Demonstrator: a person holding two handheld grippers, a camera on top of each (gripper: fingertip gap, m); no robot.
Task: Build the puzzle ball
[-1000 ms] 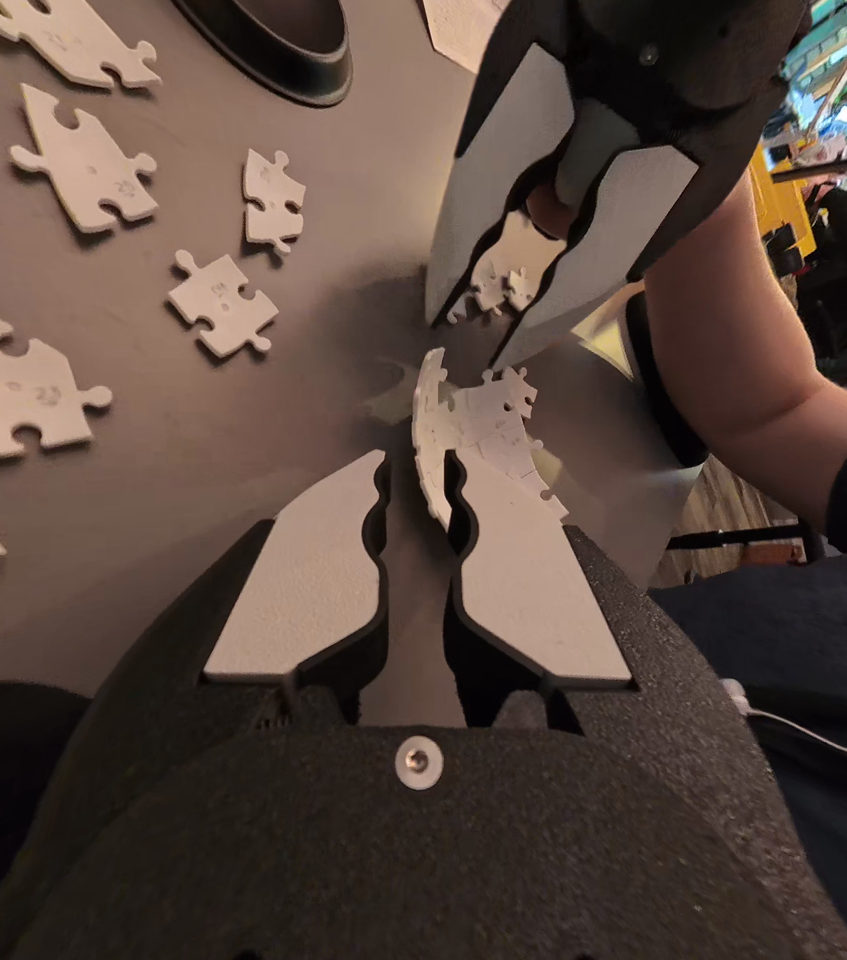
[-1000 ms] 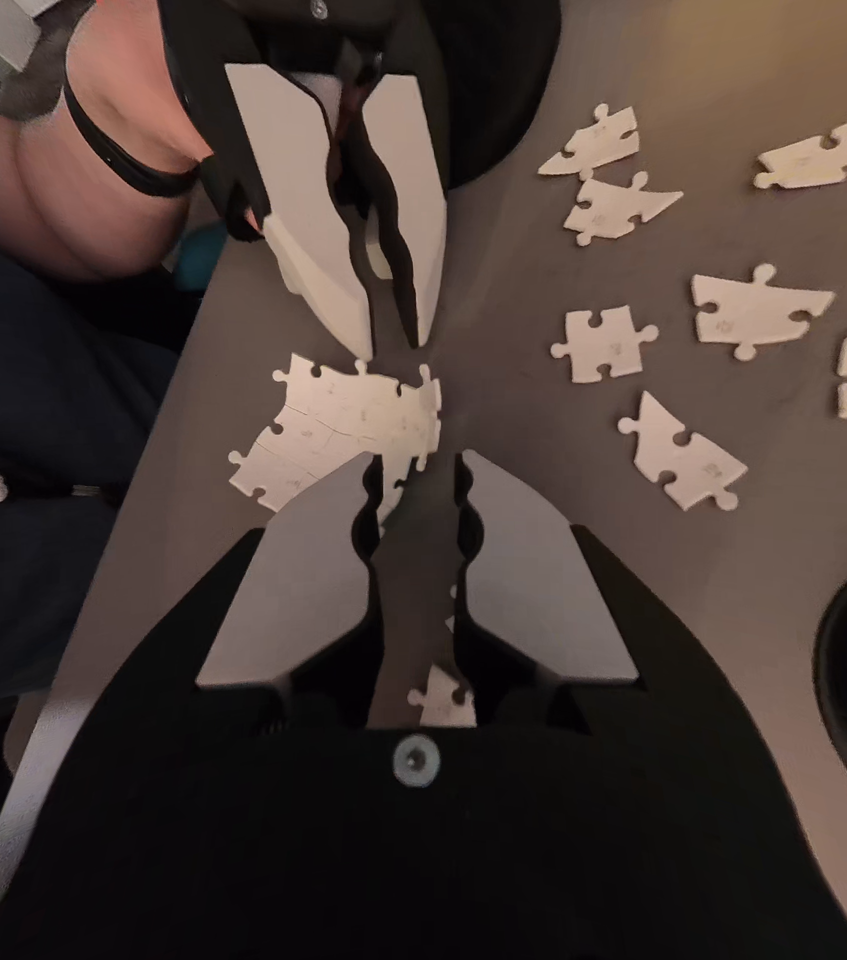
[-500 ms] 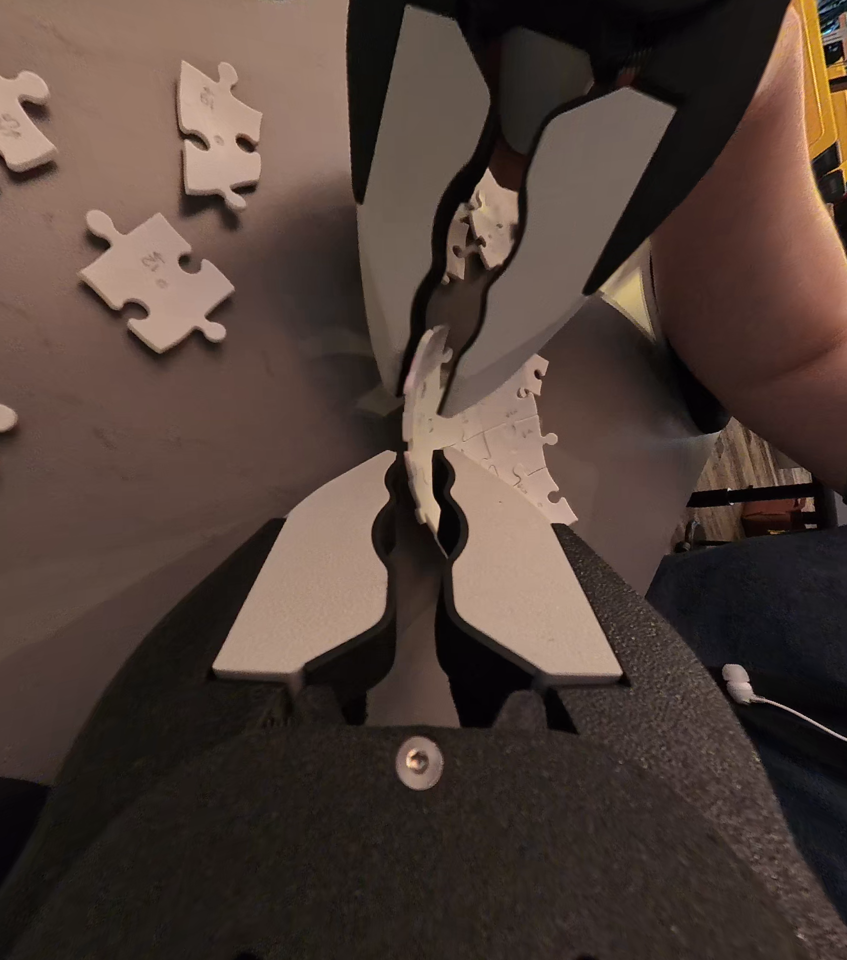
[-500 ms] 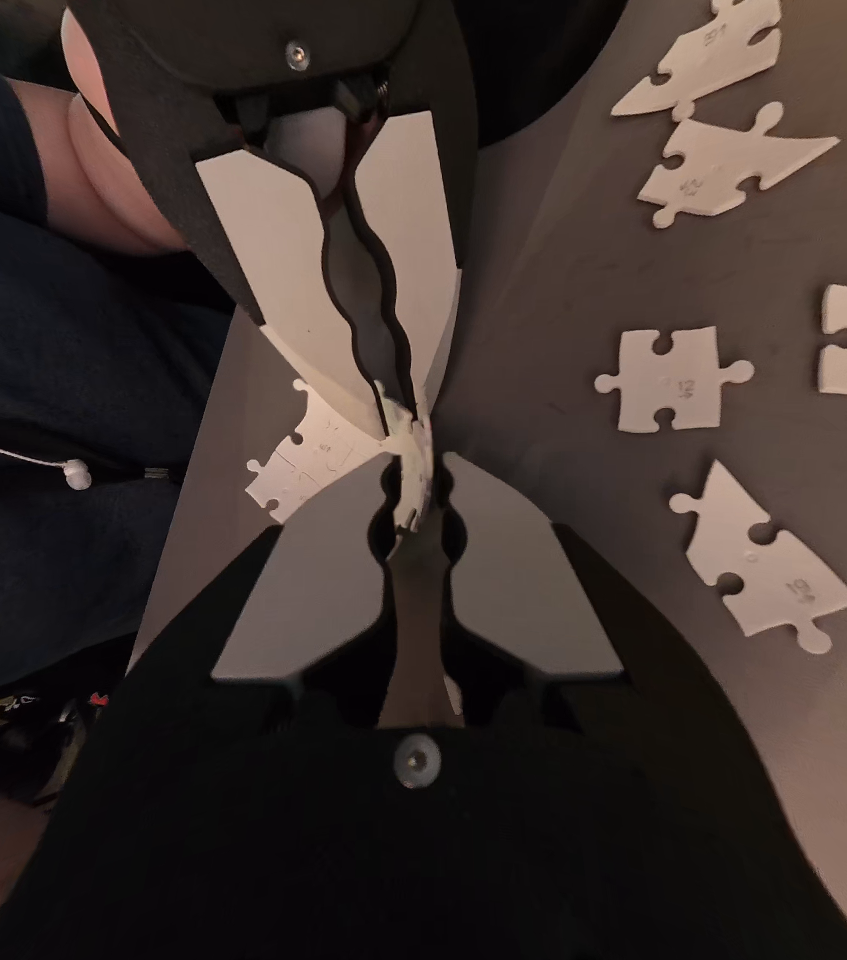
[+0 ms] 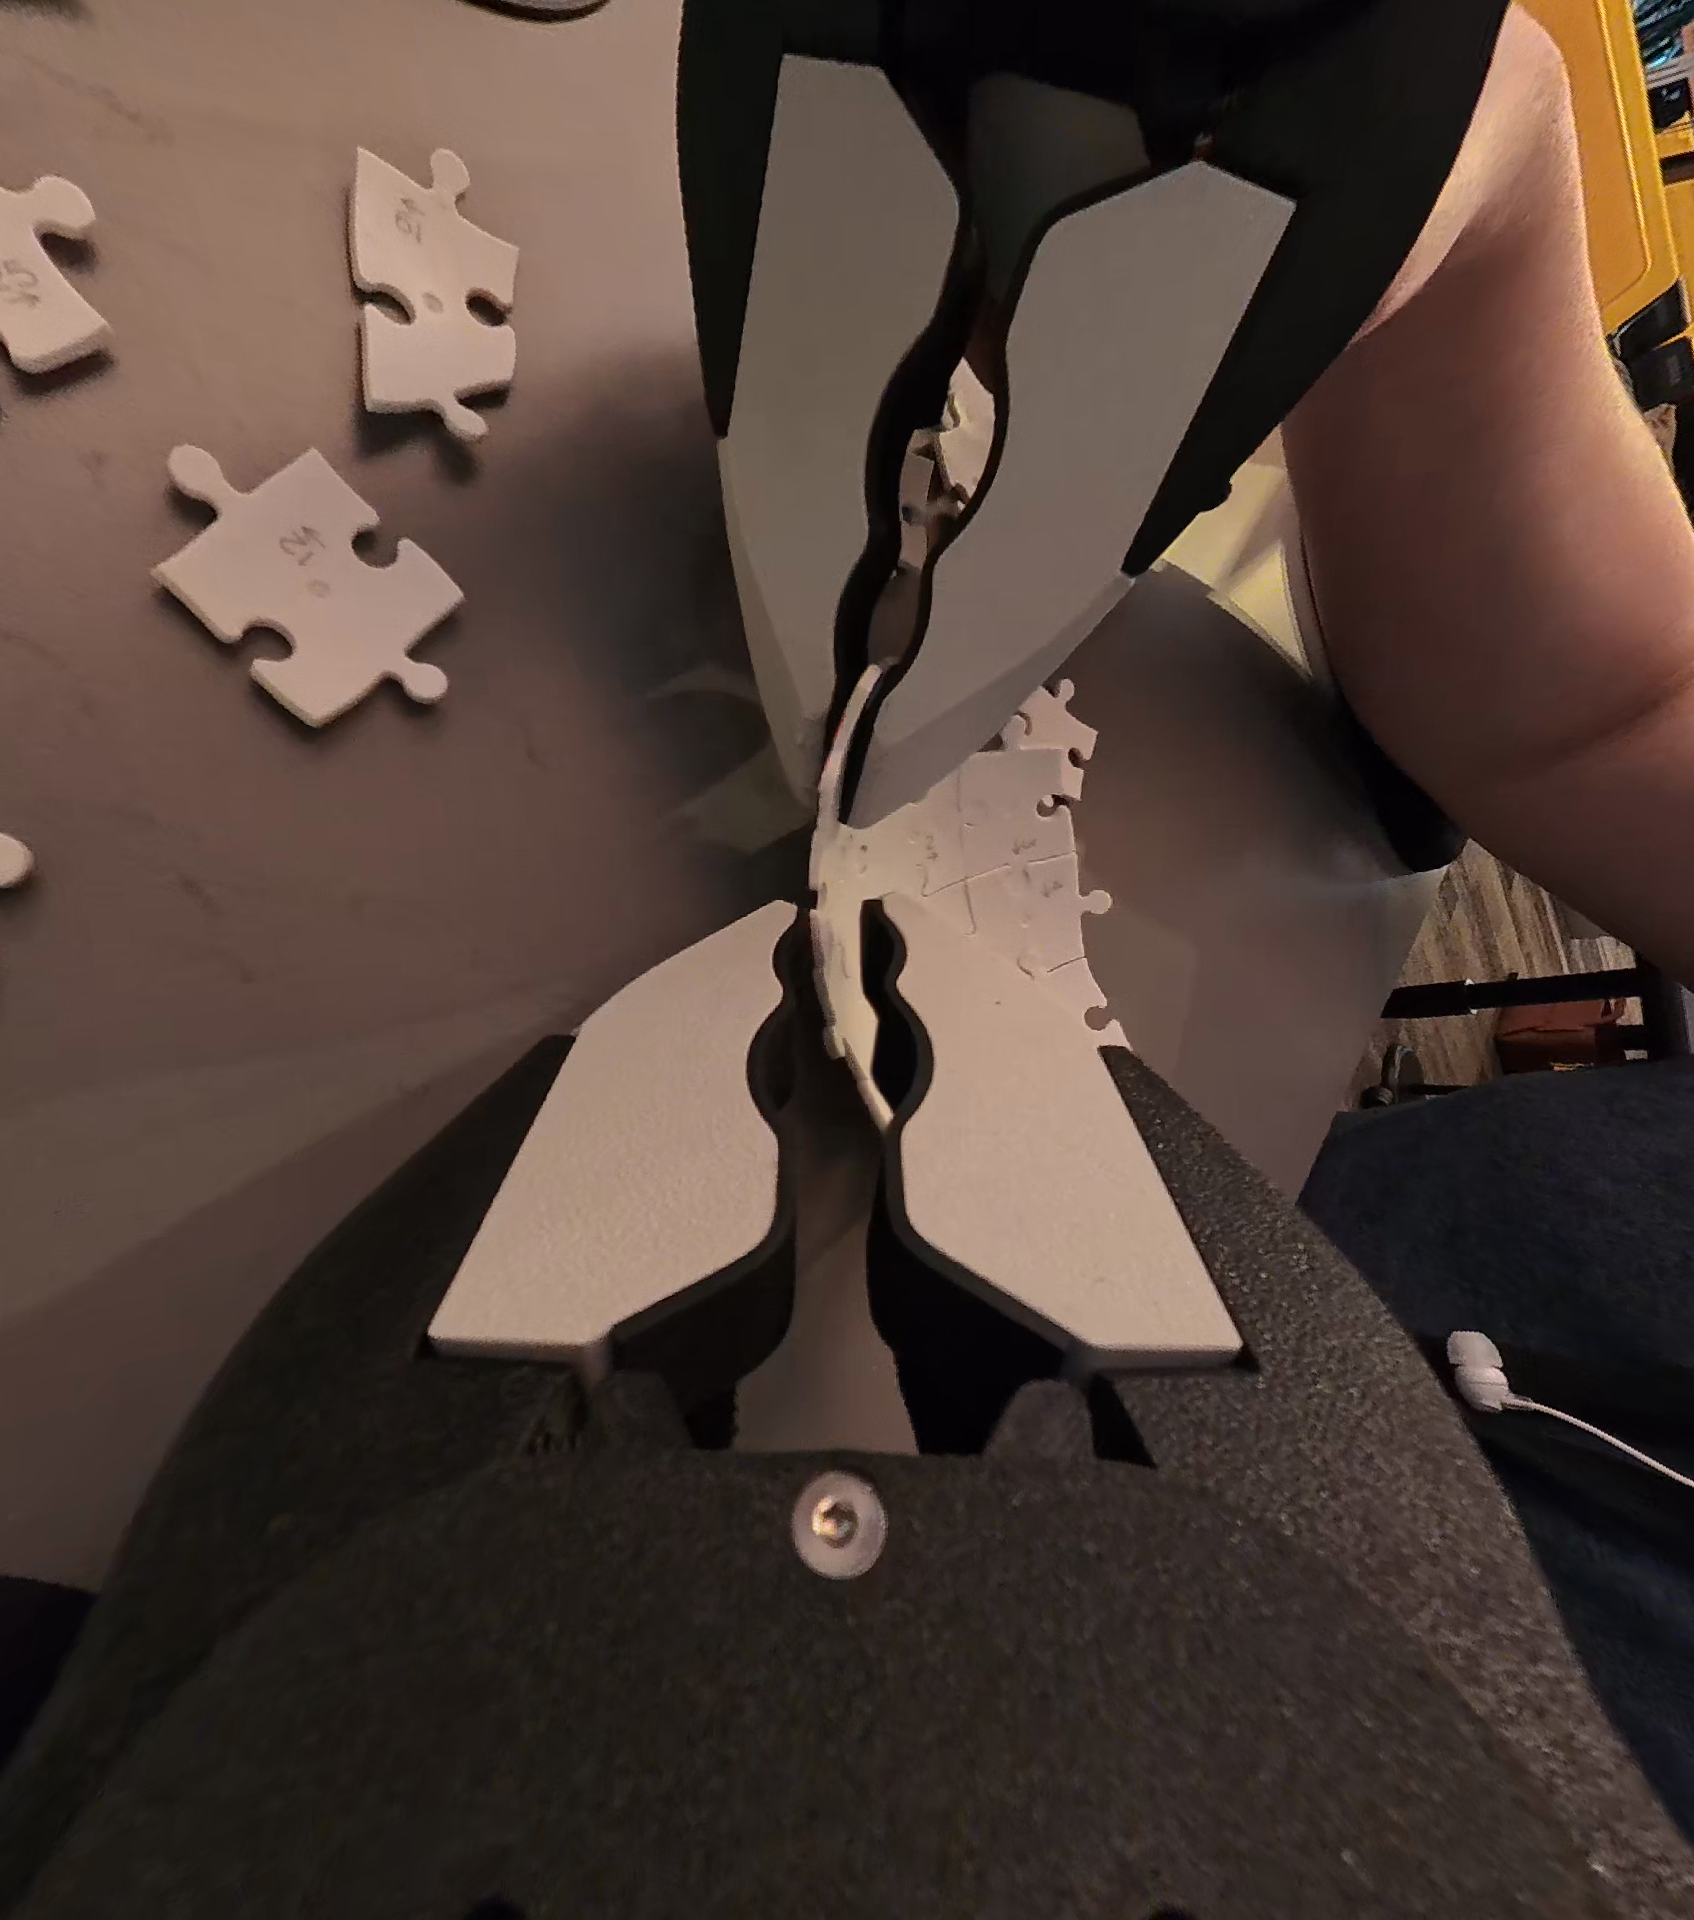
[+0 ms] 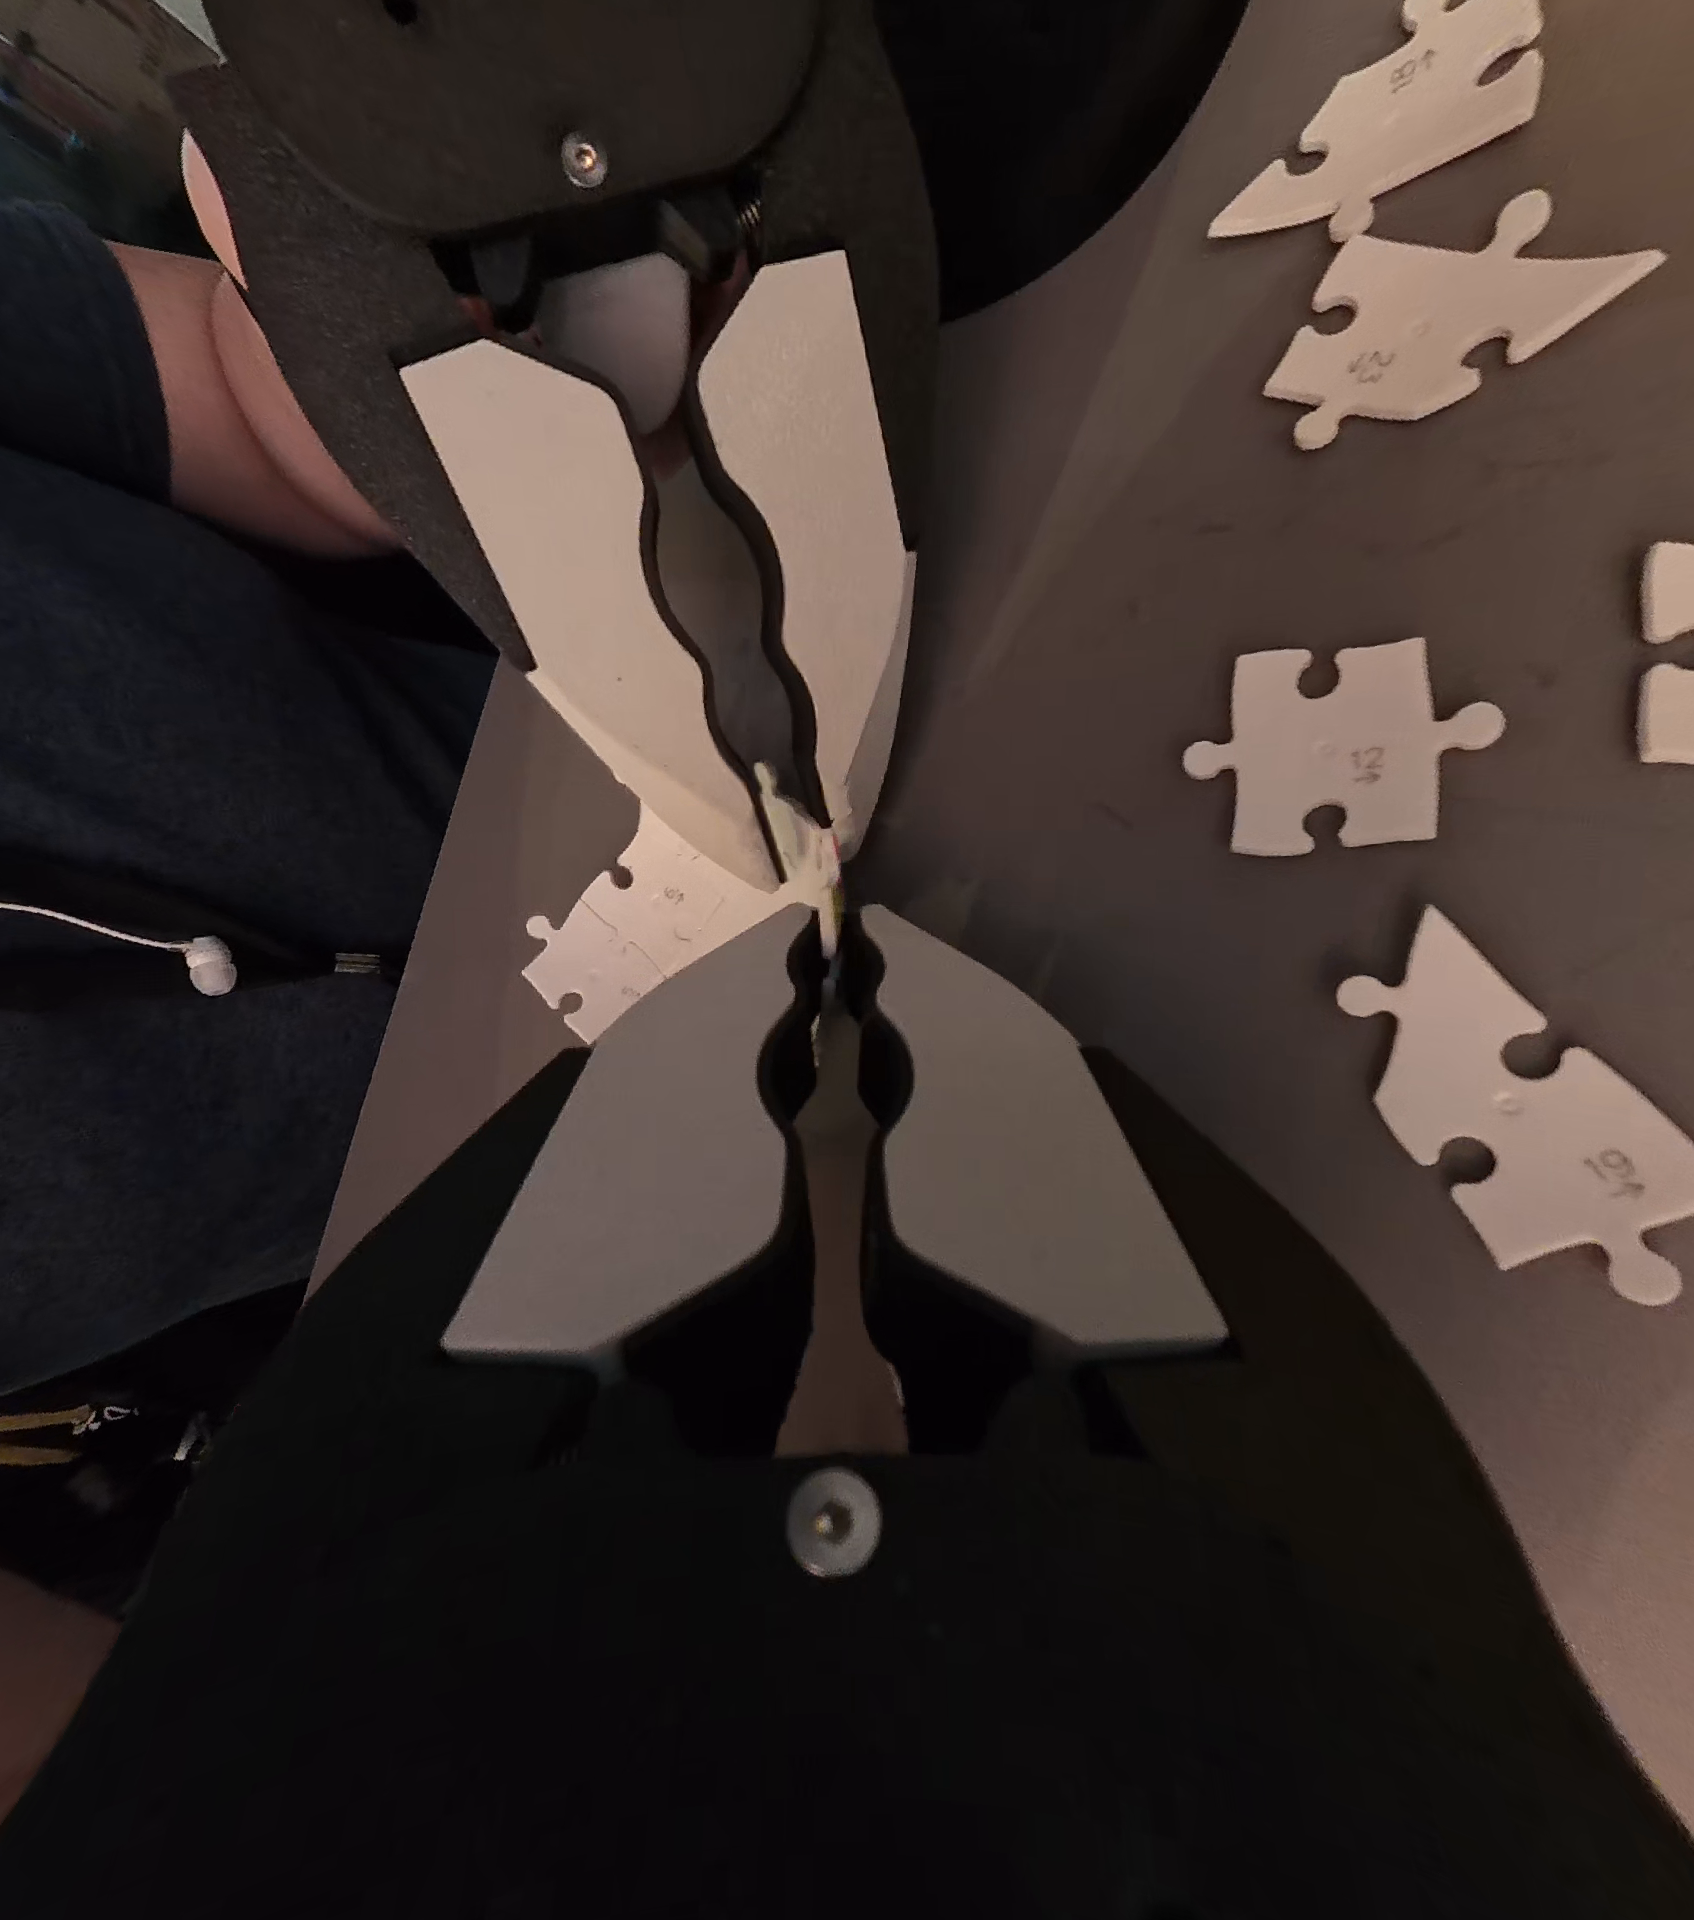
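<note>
- Since a second ago both grippers are closing in tip to tip; the loose pieces are sliding outward in both views as the cameras are nearing the joined section.
- Left gripper [image 5: 838,925], white-padded black two-finger tool, is pinching its jaws nearly together on the edge of the curved white assembled puzzle section [image 5: 1004,883], which is standing edge-on between the pads.
- Right gripper [image 6: 838,935], same build, is squeezing its jaws to a thin slit; a thin white piece edge [image 6: 830,914] is sitting between the tips, and whether it is a separate piece or part of the section I cannot tell.
- Assembled section is hanging just above the near edge of the grey matte tabletop [image 5: 199,831], fanning out toward the person's lap; in the right wrist view its fan [image 6: 614,935] is showing left of the tips.
- Opposing gripper tips are meeting almost touching at the section's rim in both views.
- Farther out, flat white loose puzzle pieces [image 6: 1342,758] are lying scattered on the table, well apart from the grippers; more loose ones [image 5: 303,592] are showing in the left wrist view.
- Person's bare forearm [image 5: 1549,571] is reaching in behind the right gripper.
- White earbud on a cord [image 5: 1477,1371] is resting on dark blue clothing beside the table.
</note>
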